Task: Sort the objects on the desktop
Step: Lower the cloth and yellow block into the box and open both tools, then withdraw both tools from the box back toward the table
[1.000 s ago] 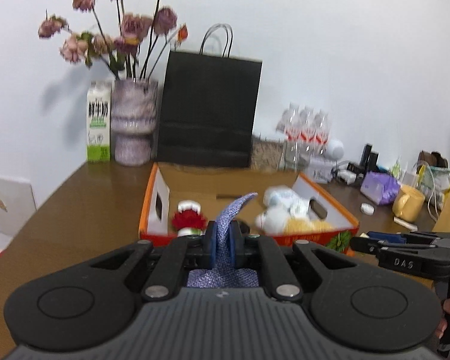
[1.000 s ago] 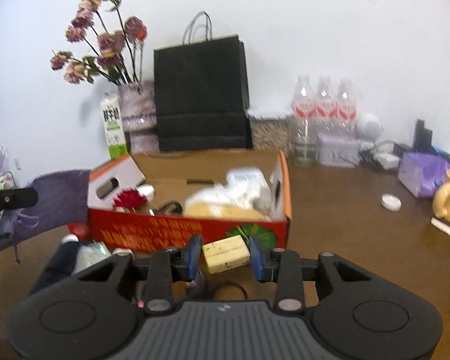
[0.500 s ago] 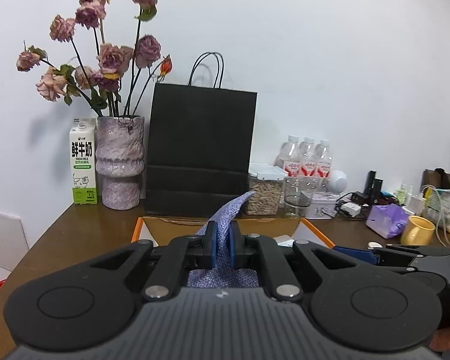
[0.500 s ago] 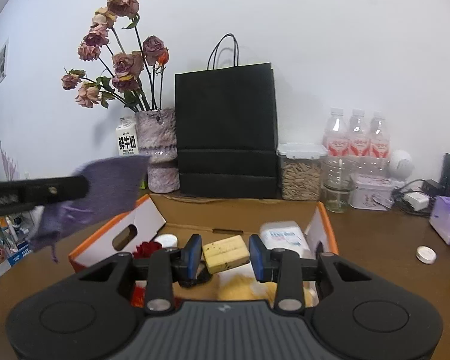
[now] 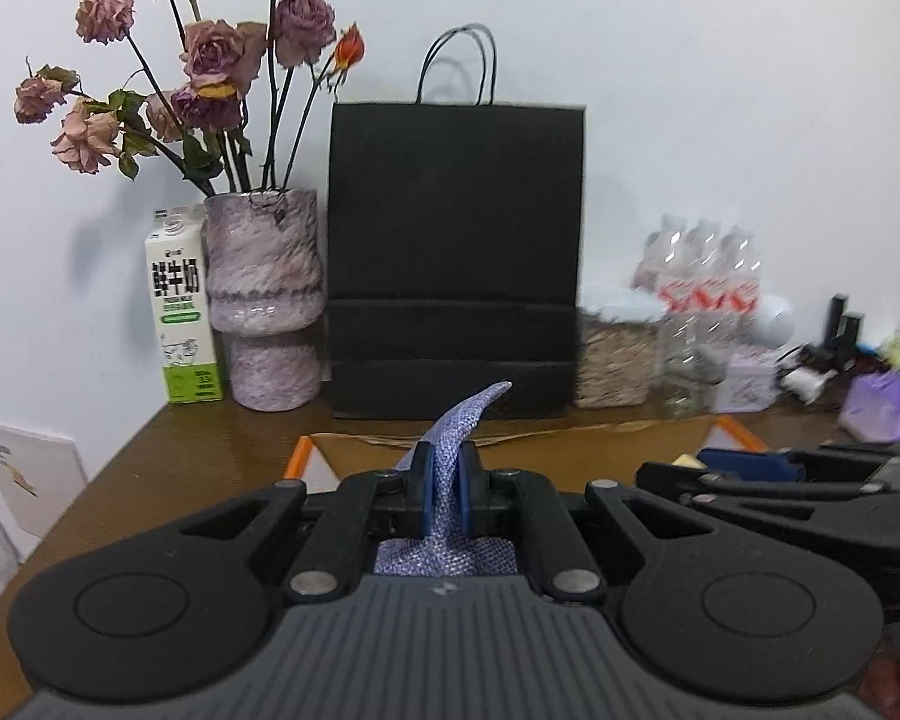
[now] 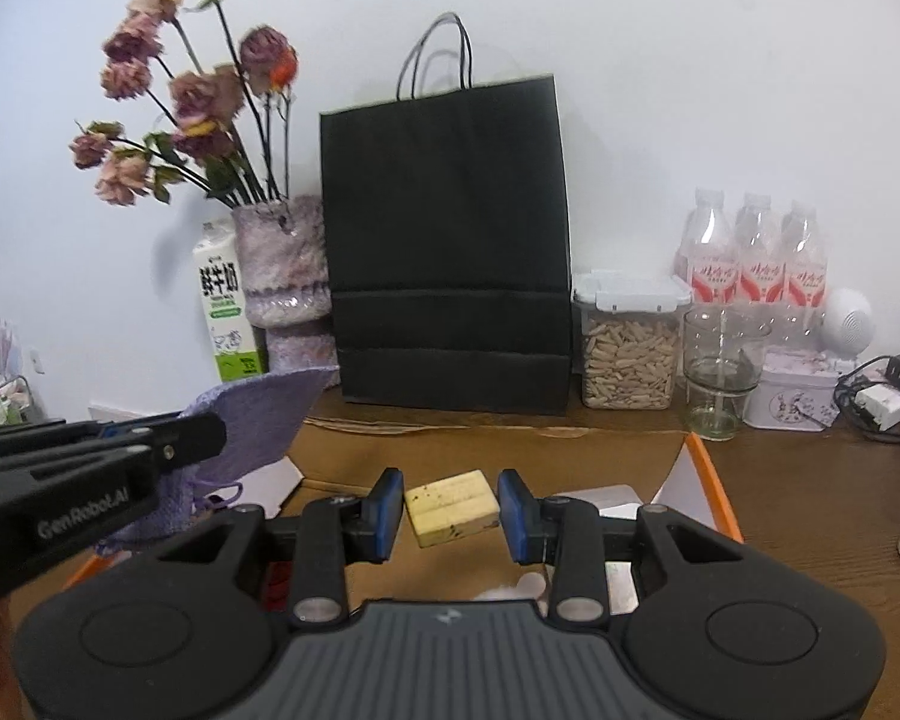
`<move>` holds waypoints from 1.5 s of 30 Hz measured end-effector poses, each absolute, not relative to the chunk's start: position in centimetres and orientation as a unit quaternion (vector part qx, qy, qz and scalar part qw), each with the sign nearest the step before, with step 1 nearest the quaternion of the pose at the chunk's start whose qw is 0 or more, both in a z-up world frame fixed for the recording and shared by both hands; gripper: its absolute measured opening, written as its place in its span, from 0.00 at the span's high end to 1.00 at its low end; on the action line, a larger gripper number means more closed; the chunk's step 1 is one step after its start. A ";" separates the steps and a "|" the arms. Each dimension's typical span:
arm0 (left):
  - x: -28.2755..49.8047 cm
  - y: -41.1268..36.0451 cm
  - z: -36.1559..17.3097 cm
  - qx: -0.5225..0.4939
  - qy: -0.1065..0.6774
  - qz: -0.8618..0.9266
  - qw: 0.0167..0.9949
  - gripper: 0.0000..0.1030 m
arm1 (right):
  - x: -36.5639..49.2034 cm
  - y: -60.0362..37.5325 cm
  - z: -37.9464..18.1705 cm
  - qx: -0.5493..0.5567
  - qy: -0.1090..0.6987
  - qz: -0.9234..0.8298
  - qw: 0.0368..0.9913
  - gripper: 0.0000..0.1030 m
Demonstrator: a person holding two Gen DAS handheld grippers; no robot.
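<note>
A purple pouch is pinched flat in the left gripper, and a yellow block is clamped in the right gripper. Both are held above the open orange box on the table. A black bag stands behind the box.

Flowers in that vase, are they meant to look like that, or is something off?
The flowers in the vase look dried out: faded heads, several drooping on bent stems. Nothing looks spilled. The vase stands upright between the milk carton and the black bag.
</note>
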State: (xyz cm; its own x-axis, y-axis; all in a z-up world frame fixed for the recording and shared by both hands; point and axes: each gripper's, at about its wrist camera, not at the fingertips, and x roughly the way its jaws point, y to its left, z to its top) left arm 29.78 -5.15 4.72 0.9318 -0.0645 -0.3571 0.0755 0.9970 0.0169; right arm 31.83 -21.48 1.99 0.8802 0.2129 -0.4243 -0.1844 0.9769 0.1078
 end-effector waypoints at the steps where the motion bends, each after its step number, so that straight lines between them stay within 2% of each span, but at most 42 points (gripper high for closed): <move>1: 30.2 -5.2 4.3 0.017 0.187 -0.034 0.982 0.92 | 32.3 -21.5 1.7 0.033 0.225 0.103 0.968 0.68; 11: 32.1 -4.9 1.6 0.018 0.234 -0.045 0.971 0.91 | 34.6 -21.2 -0.7 0.022 0.253 0.103 0.962 0.68; 14: 32.1 -5.1 1.5 0.022 0.237 -0.044 0.970 0.87 | 34.5 -21.1 -0.9 0.019 0.256 0.102 0.961 0.68; 16: 31.9 -5.1 1.5 0.027 0.236 -0.036 0.971 0.70 | 34.4 -21.2 -0.8 0.020 0.256 0.099 0.961 0.66; 17: 31.9 -5.1 1.6 0.030 0.235 -0.030 0.971 0.47 | 34.3 -21.2 -0.8 0.019 0.256 0.096 0.962 0.60; 18: 31.7 -5.1 1.8 0.034 0.229 -0.022 0.973 0.36 | 34.2 -21.3 -0.7 0.020 0.255 0.093 0.962 0.46; 19: 31.5 -5.0 2.1 0.040 0.219 -0.007 0.975 0.30 | 34.1 -21.4 -0.6 0.023 0.251 0.090 0.964 0.41; 21: 31.2 -4.7 2.5 0.045 0.208 0.010 0.977 0.09 | 33.9 -21.7 -0.3 0.026 0.244 0.072 0.967 0.28; 22: 31.1 -4.4 2.7 0.039 0.202 0.014 0.979 0.03 | 33.9 -22.0 -0.1 0.030 0.242 0.067 0.967 0.24; 23: 31.0 -4.1 2.9 0.032 0.197 0.015 0.980 0.00 | 33.9 -22.2 0.1 0.035 0.242 0.060 0.968 0.15; 24: 30.9 -3.8 3.1 0.026 0.194 0.017 0.980 0.00 | 34.0 -22.5 0.2 0.040 0.242 0.055 0.968 0.07; 27: 30.8 -3.3 3.6 0.018 0.193 0.021 0.981 0.00 | 33.9 -23.1 0.8 0.051 0.241 0.058 0.967 0.00; 45: 29.5 -2.9 4.7 0.003 0.186 0.025 0.982 0.00 | 32.2 -22.4 2.6 0.038 0.224 0.073 0.971 0.00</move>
State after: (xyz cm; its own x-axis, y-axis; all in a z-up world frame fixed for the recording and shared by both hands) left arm 29.54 -2.89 4.71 0.9297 0.0509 -0.3648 -0.0484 0.9987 0.0160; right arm 32.22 -22.43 2.60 0.8889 0.1595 -0.4295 -0.1257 0.9864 0.1061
